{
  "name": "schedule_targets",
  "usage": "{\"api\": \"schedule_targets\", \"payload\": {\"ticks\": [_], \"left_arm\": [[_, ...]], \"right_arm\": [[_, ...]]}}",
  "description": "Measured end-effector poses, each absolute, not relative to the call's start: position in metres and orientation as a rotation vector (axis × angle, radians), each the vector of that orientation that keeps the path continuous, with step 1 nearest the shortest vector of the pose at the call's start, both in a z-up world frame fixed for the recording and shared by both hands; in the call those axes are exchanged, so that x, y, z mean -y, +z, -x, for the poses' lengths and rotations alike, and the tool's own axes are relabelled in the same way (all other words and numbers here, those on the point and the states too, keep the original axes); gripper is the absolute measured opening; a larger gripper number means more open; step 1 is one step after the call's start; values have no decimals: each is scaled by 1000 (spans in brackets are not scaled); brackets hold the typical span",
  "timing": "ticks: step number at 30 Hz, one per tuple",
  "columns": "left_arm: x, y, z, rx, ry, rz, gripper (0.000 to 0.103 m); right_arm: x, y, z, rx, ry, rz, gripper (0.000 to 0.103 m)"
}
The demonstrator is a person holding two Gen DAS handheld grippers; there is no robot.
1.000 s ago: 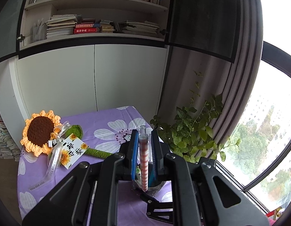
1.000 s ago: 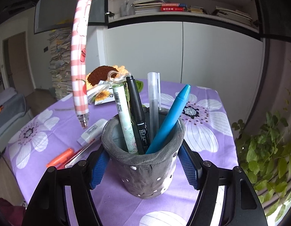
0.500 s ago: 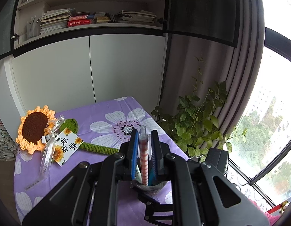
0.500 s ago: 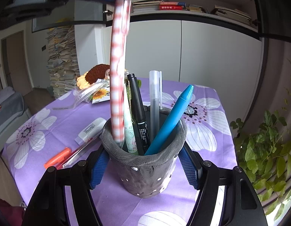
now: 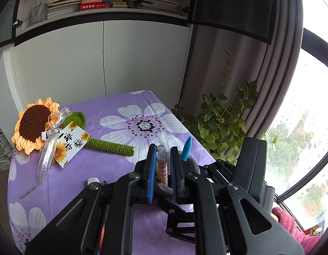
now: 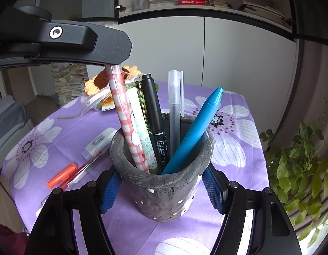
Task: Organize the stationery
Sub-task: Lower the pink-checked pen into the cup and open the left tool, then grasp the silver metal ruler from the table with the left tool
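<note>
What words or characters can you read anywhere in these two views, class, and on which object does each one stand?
"JUST FOR YOU": printed repeatedly along the clear ribbon tied to the crochet sunflower.
Large black Chinese characters on the gift tag: visible, but I cannot read them reliably.
White print on the black marker: too small.
Label on the correction tape: blurred.
Red book spines on the shelf: too small.

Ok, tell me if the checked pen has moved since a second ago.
Yes. The red-checked pen has gone down: its tip hung left of the grey pen holder, now it sits inside, beside the green pen.
</note>
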State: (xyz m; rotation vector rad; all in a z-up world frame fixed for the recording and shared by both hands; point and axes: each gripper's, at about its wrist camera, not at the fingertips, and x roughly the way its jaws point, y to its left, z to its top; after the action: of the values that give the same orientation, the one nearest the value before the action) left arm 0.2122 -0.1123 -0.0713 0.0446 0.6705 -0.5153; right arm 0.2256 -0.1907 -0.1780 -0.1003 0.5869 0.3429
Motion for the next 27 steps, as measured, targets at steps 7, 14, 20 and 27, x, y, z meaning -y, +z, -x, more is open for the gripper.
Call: {"api": "schedule_targets", "payload": {"ticks": [7, 14, 20, 27], "left_arm": [[107, -66, -211, -667, -525, -27, 12], [84, -60, -206, -635, -470, 9, 43], [57, -87, -219, -724, -369, 48, 49], [68, -142, -243, -873, -292, -53, 48]], "right_arm": [[190, -180, -227, -600, 335, 102, 72], [191, -179, -228, -599, 329, 99, 72], [191, -179, -227, -599, 329, 98, 72], [191, -179, -228, -599, 328, 99, 72]]}}
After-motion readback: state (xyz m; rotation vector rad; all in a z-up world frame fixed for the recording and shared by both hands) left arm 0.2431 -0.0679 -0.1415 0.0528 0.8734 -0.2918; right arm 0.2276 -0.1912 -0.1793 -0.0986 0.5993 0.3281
